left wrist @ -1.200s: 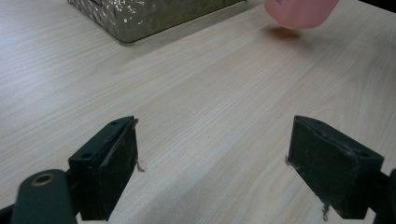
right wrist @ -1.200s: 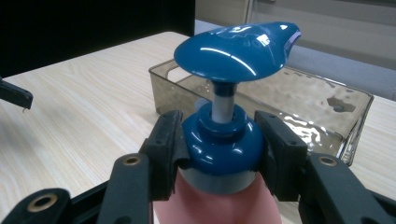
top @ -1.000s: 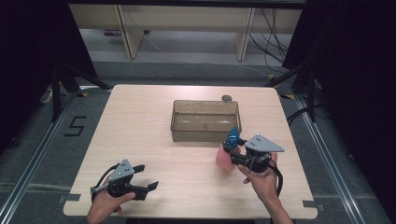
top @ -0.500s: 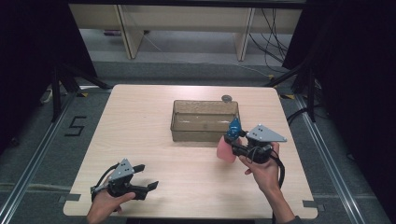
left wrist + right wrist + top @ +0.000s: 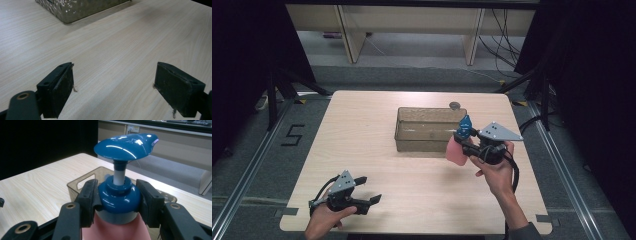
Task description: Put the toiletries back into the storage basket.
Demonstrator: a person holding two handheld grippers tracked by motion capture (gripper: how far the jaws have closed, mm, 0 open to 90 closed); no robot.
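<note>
A pink pump bottle (image 5: 456, 150) with a blue pump head (image 5: 126, 145) hangs above the table just in front of the clear brown bin (image 5: 405, 131). My right gripper (image 5: 462, 141) is shut on its blue collar (image 5: 118, 201), one pad on each side, and the bottle stands upright. The bin's rim (image 5: 85, 178) lies right behind the bottle. My left gripper (image 5: 371, 204) rests near the table's front left edge, open, with bare wood between its fingers (image 5: 58, 87).
A small dark round object (image 5: 455, 105) lies on the table behind the bin's far right corner. A corner of the bin (image 5: 75, 12) rises ahead of the left gripper. Bare tabletop (image 5: 362, 125) stretches to the left of the bin.
My right gripper has lifted the pump bottle and carried it up toward the bin's right front corner. The left gripper has stayed in place.
</note>
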